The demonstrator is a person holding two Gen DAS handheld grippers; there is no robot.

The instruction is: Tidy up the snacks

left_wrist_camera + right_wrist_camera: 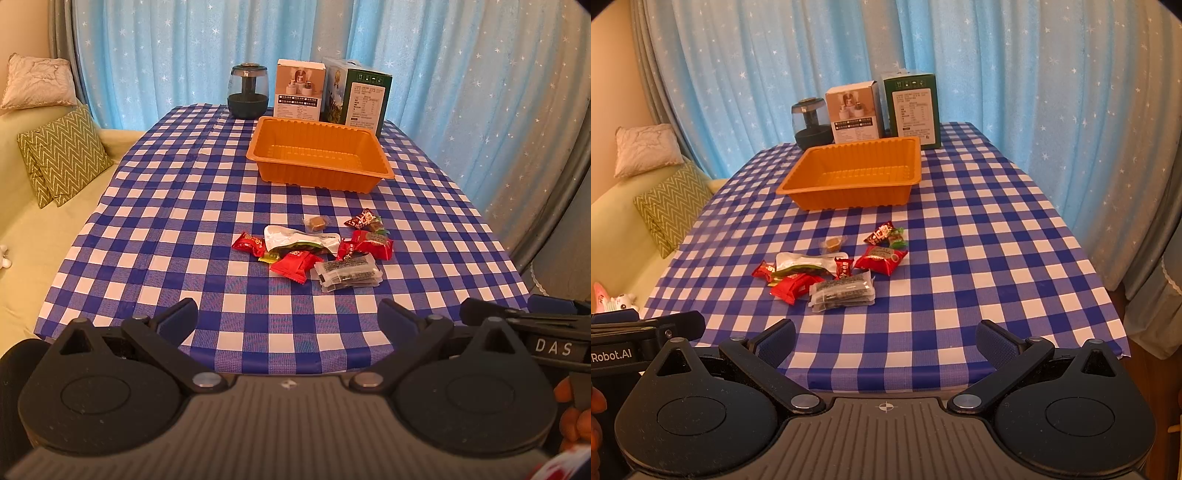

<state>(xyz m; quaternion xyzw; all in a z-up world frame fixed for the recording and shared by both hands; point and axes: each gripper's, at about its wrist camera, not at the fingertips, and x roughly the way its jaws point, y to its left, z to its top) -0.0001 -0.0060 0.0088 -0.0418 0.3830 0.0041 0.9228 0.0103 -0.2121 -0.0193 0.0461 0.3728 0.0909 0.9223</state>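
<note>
Snacks (317, 251) lay in a loose cluster on the checked table (184, 206), ahead of both claws and short of the empty orange tray (319, 153) standing beyond them. The left claw (288, 319) was spread wide and held nothing; the cluster lay slightly right of its centre line. The right claw (885, 339) was likewise spread and empty, with the cluster left of its centre line. Neither claw appeared clearly nearer. The clear packet of dark bars (843, 291) lay closest to both claws, its long axis running crosswise to the fingers, tilted slightly. The white pouch (809, 261) behind it also lay crosswise. A grasp along the approach line would probably span the packet's short side.
</note>
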